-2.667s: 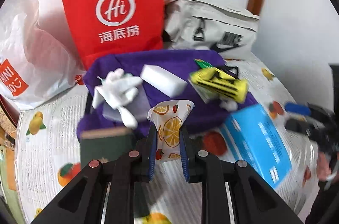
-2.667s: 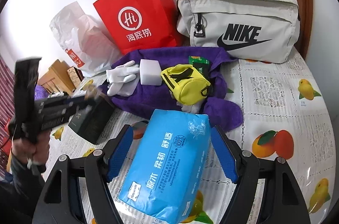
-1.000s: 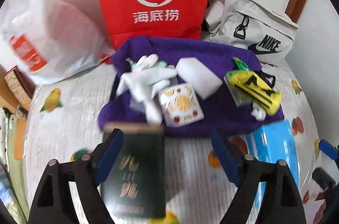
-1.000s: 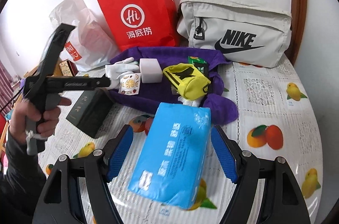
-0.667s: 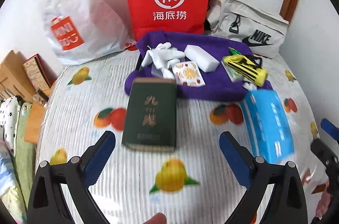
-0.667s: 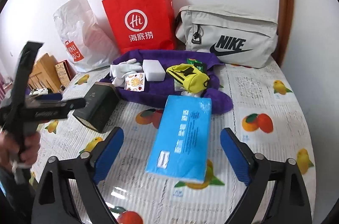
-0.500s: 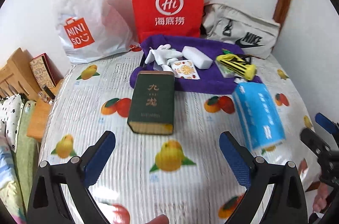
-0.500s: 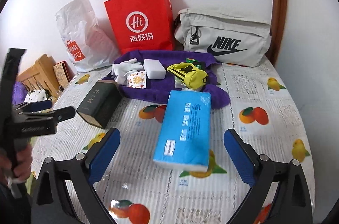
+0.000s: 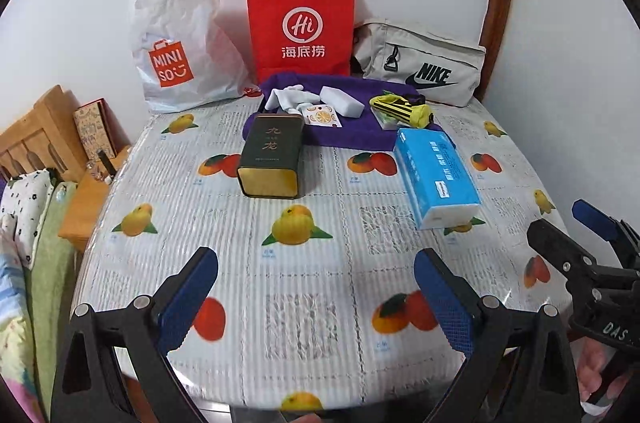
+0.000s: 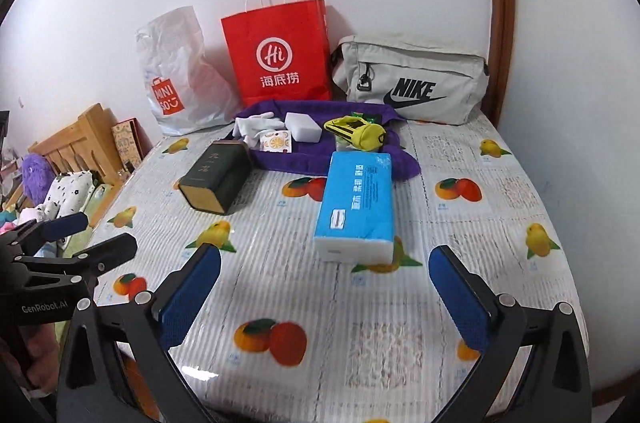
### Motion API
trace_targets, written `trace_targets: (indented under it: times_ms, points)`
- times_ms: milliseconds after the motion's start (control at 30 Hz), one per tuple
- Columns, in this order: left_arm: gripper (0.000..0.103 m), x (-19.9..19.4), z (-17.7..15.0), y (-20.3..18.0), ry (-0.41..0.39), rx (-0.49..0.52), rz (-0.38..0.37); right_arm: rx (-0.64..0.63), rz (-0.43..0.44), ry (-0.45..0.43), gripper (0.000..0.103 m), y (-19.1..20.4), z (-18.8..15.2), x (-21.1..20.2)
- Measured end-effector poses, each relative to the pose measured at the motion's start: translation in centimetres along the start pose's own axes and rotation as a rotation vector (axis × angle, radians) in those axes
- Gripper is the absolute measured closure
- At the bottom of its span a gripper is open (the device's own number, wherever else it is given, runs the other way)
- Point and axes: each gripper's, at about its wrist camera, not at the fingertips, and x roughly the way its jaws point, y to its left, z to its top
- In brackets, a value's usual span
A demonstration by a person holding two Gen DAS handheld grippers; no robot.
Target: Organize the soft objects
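Observation:
A purple towel (image 9: 344, 139) lies at the back of the table. On it rest white gloves (image 9: 288, 97), a white sponge (image 9: 344, 101), an orange-print tissue packet (image 9: 320, 115) and a yellow pouch (image 9: 404, 109). In front of it lie a blue tissue pack (image 9: 436, 175) (image 10: 356, 199) and a dark green box (image 9: 274, 151) (image 10: 216, 179). My left gripper (image 9: 316, 263) is open and holds nothing, well short of the box. My right gripper (image 10: 325, 257) is open too, its fingers just short of the blue pack.
A red paper bag (image 9: 300, 27), a white Miniso bag (image 9: 180, 43) and a grey Nike bag (image 9: 420, 67) stand against the wall. Wooden furniture (image 9: 36, 131) and bedding lie past the fruit-print table's (image 9: 312, 287) left edge. A hand holds each gripper at the frame edges.
Both grippers have pulled back and up from the objects and their jaws stand wider. The left let go of the orange-print packet onto the towel. The right drew back off the blue pack.

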Motion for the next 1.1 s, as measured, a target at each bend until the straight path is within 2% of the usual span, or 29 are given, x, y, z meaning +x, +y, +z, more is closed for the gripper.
trace_targets:
  times_ms: [200,567,1100]
  points:
    - [0.004,-2.5,-1.0,-0.5,-0.054,0.000,0.058,-0.018,0.000,-0.050,0.001,0.6,-0.9,-2.4]
    - [0.004,-4.1,-1.9,-1.0,-0.077,-0.003,0.047,-0.026,-0.020,-0.045,0.001,0.6,-1.9,-3.6]
    - [0.004,-4.1,-1.8,-1.3,-0.075,0.007,0.056,-0.024,-0.035,-0.043,0.001,0.4,-1.9,-3.8]
